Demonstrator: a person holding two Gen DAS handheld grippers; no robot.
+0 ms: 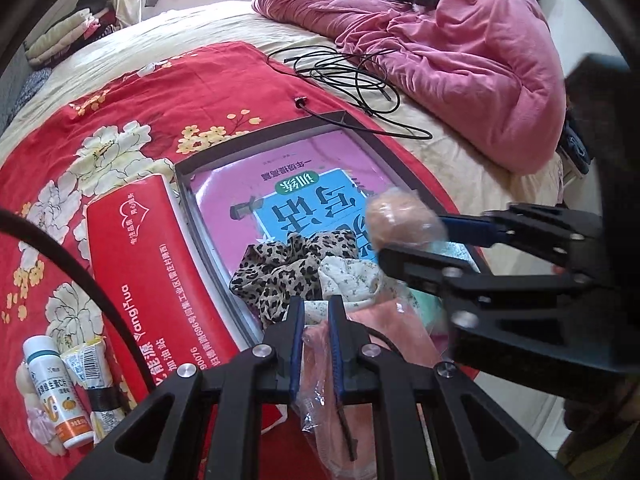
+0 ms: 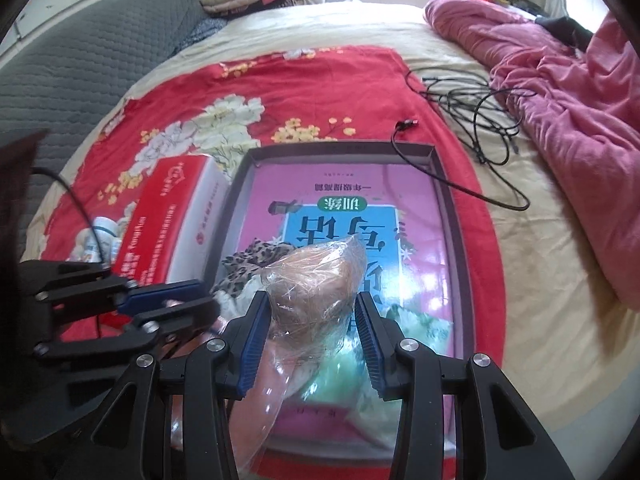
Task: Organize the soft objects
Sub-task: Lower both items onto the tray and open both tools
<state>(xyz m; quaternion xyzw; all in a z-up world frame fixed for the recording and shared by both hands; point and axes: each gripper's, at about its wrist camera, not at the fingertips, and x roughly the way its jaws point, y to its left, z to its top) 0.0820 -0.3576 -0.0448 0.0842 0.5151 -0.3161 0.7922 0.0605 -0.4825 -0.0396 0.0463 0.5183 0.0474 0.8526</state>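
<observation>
The right claw (image 2: pixel 310 336) grips a plastic-wrapped brown bundle (image 2: pixel 316 280) at lower centre. The left claw (image 1: pixel 314 344), nearly closed, pinches a bagged pink cloth (image 1: pixel 340 400). Both hover over the shallow box (image 2: pixel 440 168) holding a leopard-print scrunchie (image 1: pixel 280 276), on the bed's red floral cloth (image 2: pixel 280 92).

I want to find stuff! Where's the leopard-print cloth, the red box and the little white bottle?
leopard-print cloth (image 1: pixel 276 276): left wrist view, middle of its spotted folds inside the tray.
red box (image 1: pixel 148 264): left wrist view, its red top face, beside the tray.
white bottle (image 1: pixel 54 392): left wrist view, its label, lower left.
</observation>
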